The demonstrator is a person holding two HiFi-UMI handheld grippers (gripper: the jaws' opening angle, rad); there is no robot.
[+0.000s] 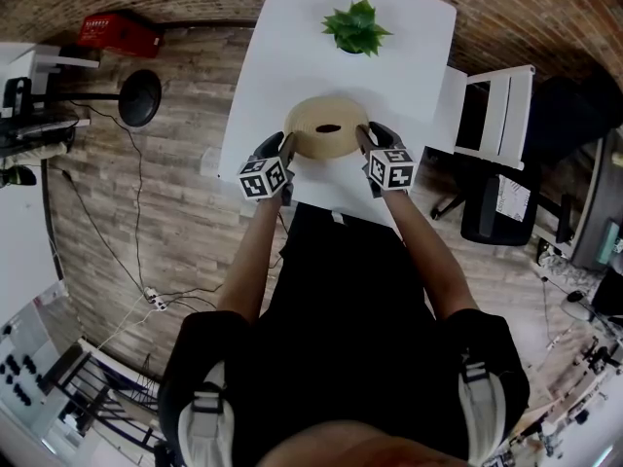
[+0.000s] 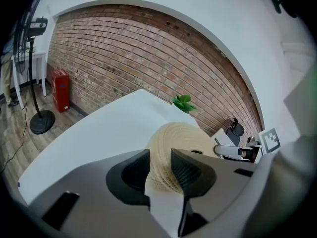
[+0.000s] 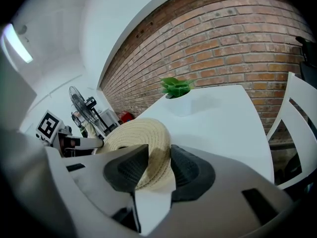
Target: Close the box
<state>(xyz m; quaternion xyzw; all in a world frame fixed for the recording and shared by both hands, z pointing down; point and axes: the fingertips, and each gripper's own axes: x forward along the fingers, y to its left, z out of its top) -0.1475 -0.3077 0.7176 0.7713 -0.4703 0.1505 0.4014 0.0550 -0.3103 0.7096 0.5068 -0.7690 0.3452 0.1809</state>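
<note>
Only the gripper views showed the jaws. The left gripper (image 2: 159, 157) and right gripper (image 3: 159, 152) both stood released, with the rim of the round woven box (image 1: 311, 134) between each pair. The head view placed the grippers at the box's 8 and 4 o'clock and a potted plant (image 1: 356, 27) at 12, on a white table (image 1: 292, 27) over a wood floor (image 1: 185, 193). A brick wall (image 2: 124, 53) stood behind.

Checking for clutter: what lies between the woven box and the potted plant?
Nothing but bare white table. The head view shows that stretch between the woven box and the plant with nothing on it.
</note>
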